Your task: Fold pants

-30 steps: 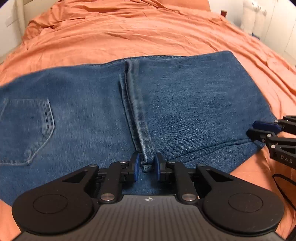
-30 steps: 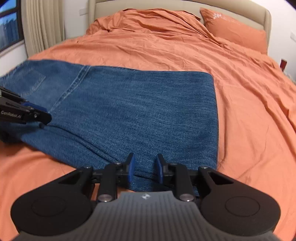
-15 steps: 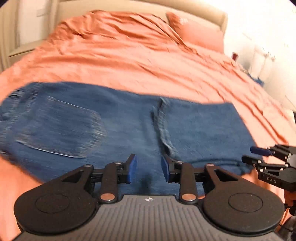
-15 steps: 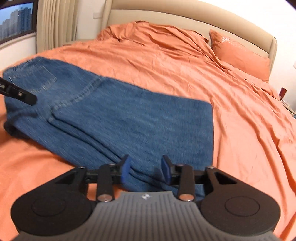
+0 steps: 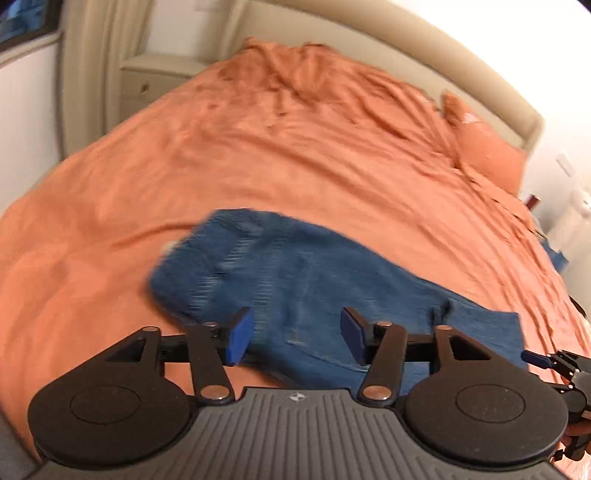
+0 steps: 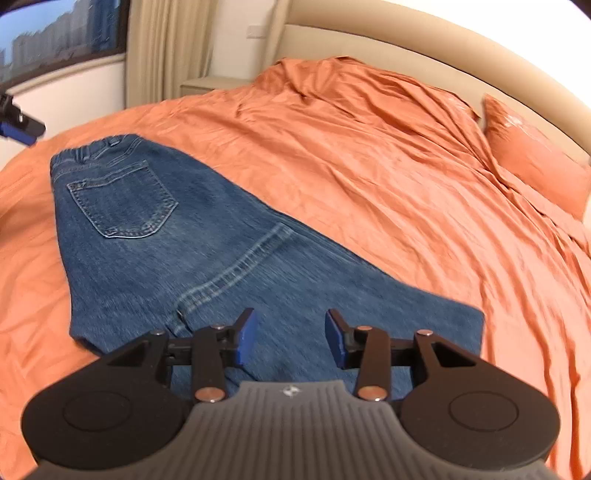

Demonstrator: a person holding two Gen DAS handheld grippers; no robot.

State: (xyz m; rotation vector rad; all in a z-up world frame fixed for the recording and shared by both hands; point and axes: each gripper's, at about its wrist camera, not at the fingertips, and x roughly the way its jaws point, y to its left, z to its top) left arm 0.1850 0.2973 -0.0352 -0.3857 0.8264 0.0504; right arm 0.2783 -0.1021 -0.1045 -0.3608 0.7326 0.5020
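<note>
The blue jeans (image 6: pixel 207 258) lie folded flat on the orange bedspread (image 6: pixel 369 166), waistband and back pocket at the far left, folded leg end at the near right. They also show, blurred, in the left wrist view (image 5: pixel 303 280). My left gripper (image 5: pixel 293 338) is open and empty, held above the near edge of the jeans. My right gripper (image 6: pixel 290 341) is open and empty above the near right part of the jeans. The right gripper's fingertips (image 5: pixel 535 358) show at the right edge of the left wrist view.
An orange pillow (image 6: pixel 535 162) lies at the far right against the beige headboard (image 6: pixel 406 48). A nightstand (image 5: pixel 155 81), curtain and window (image 6: pixel 55 33) stand at the far left. Wrinkled bedspread surrounds the jeans.
Both grippers have let go of the jeans, opened wide and lifted back. The jeans now lie flat and look farther away in both views.
</note>
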